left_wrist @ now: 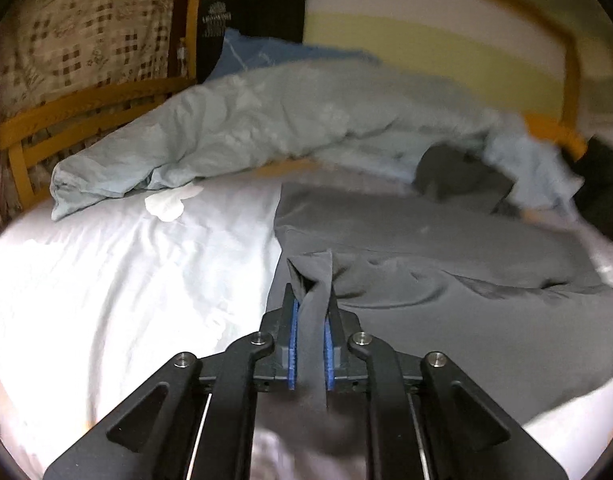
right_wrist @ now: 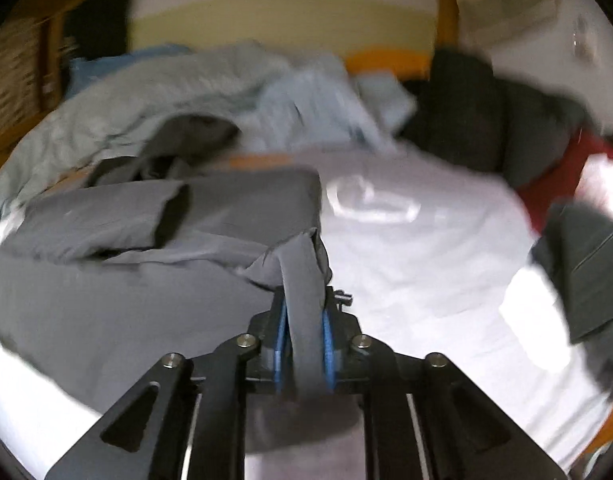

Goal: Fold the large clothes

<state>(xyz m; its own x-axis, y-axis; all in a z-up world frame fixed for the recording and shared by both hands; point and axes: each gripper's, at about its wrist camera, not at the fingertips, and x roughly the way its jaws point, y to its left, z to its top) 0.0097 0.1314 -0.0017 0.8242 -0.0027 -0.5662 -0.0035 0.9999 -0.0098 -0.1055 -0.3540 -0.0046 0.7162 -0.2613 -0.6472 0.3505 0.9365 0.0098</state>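
A large grey garment (left_wrist: 446, 248) lies spread on the white bed sheet (left_wrist: 126, 280). My left gripper (left_wrist: 311, 300) is shut on a fold of its left edge, the cloth pinched between the blue pads. In the right wrist view the same grey garment (right_wrist: 126, 280) spreads to the left, and my right gripper (right_wrist: 302, 300) is shut on a bunched fold of its right edge. The cloth drapes down over both grippers toward the cameras.
A pale blue-grey duvet (left_wrist: 266, 120) lies heaped along the far side against the orange bed rail (left_wrist: 86, 108). Dark clothes (right_wrist: 486, 100) and a red item (right_wrist: 558, 172) are piled at the far right. Another dark garment (right_wrist: 586, 280) lies at the right edge.
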